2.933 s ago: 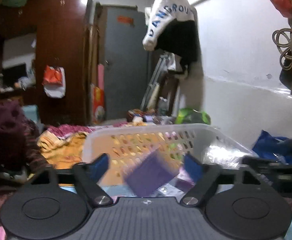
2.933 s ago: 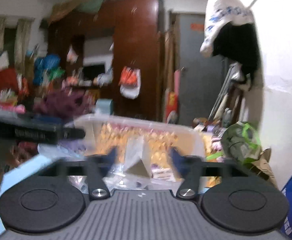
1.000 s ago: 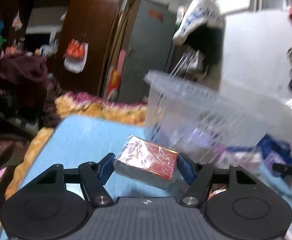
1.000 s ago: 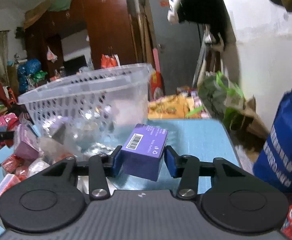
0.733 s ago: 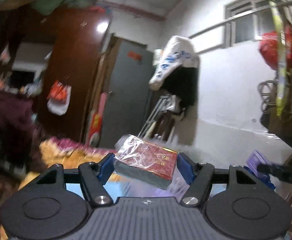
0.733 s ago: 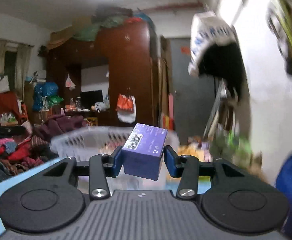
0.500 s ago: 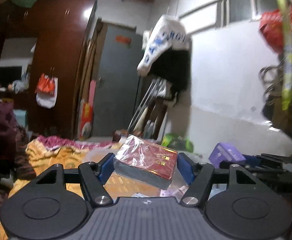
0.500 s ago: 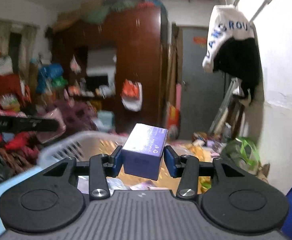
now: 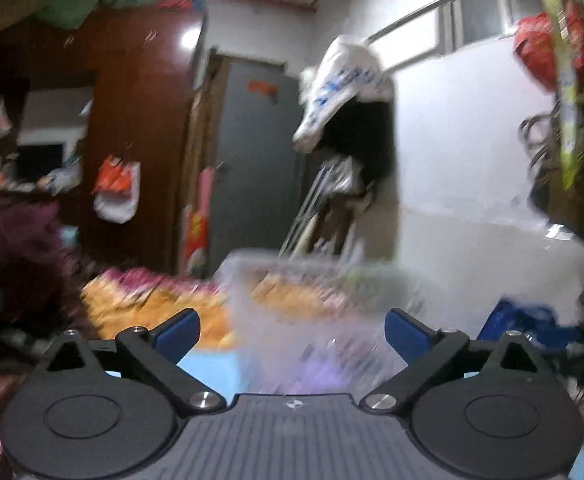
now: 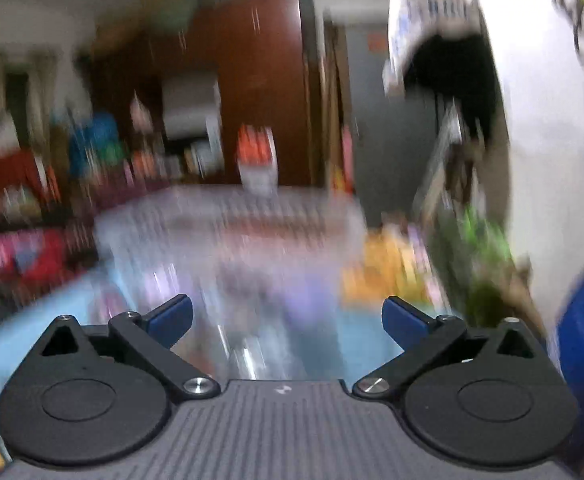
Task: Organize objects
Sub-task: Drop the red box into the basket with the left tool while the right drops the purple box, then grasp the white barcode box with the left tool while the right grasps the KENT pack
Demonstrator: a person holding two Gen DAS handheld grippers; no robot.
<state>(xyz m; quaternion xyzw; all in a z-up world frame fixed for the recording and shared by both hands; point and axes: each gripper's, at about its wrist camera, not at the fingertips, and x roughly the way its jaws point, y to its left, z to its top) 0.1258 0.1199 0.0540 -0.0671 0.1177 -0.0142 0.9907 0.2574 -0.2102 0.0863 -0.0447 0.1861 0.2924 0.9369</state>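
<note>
Both my grippers spread wide, empty, facing the basket.
Left gripper (image 9: 290,330) and right gripper (image 10: 286,316) hold nothing; basket (image 9: 292,280) at twelve o'clock; blur hides what remains.

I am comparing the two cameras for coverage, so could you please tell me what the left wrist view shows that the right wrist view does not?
Only the left wrist view shows the window, the red bag hanging by it and the coiled cable.

Only the right wrist view shows the cluttered shelves at far left.

Both show an open, empty tool (left tool, right tool), the blurred clear basket, the brown wardrobe, the grey door and the blue mat.
</note>
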